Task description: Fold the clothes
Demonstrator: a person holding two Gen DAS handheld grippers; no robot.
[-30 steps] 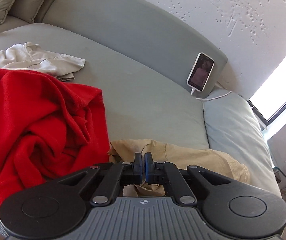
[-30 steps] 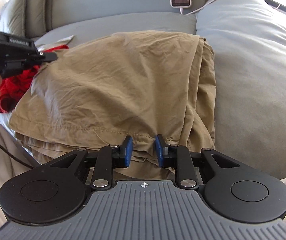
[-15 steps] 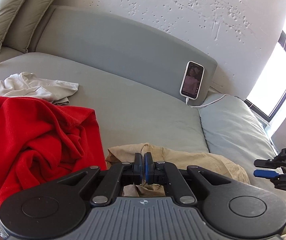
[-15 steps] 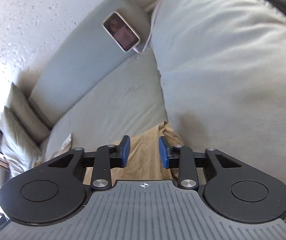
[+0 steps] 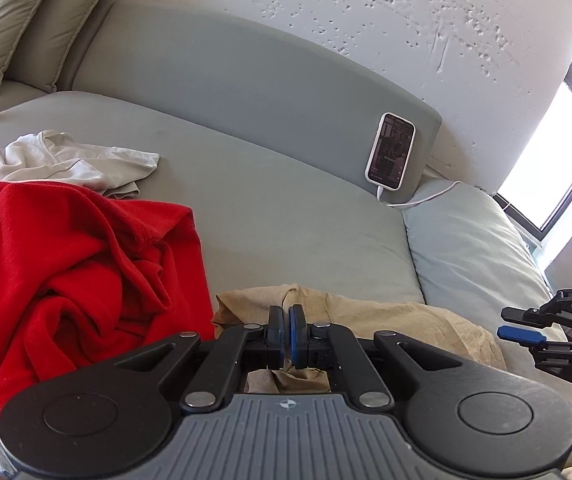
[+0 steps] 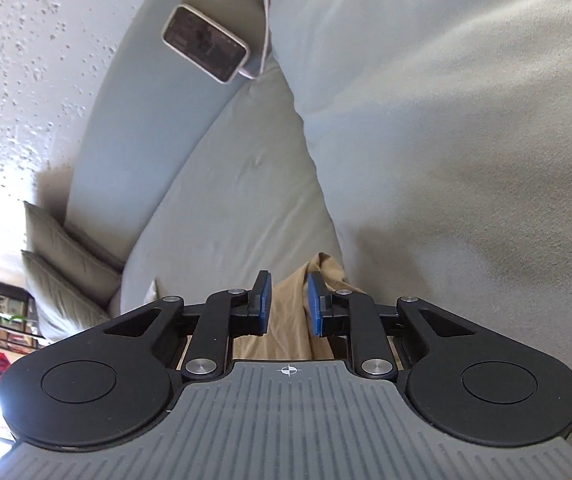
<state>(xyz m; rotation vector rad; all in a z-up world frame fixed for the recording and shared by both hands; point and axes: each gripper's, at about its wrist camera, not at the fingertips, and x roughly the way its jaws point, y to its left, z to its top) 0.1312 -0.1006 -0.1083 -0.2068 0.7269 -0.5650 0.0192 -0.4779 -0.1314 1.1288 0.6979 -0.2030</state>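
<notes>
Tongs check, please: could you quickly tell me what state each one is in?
Left tongs: shut, pinching the tan garment.
Right tongs: open, just been closing, tan fabric between them.

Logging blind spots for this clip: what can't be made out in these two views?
- Whether the left gripper pinches the tan trousers: left view, the fingers hide the contact.
- The trousers' full shape: right view, hidden behind the right gripper.
- The phone screen: too small.
- The red garment: cut off at the left edge.

Three garments lie on the couch (image 5: 286,216): one tan (image 5: 397,312), one red (image 5: 66,272), one white (image 5: 82,160); two cushions (image 5: 10,16) and one phone (image 5: 390,151) lean behind.
</notes>
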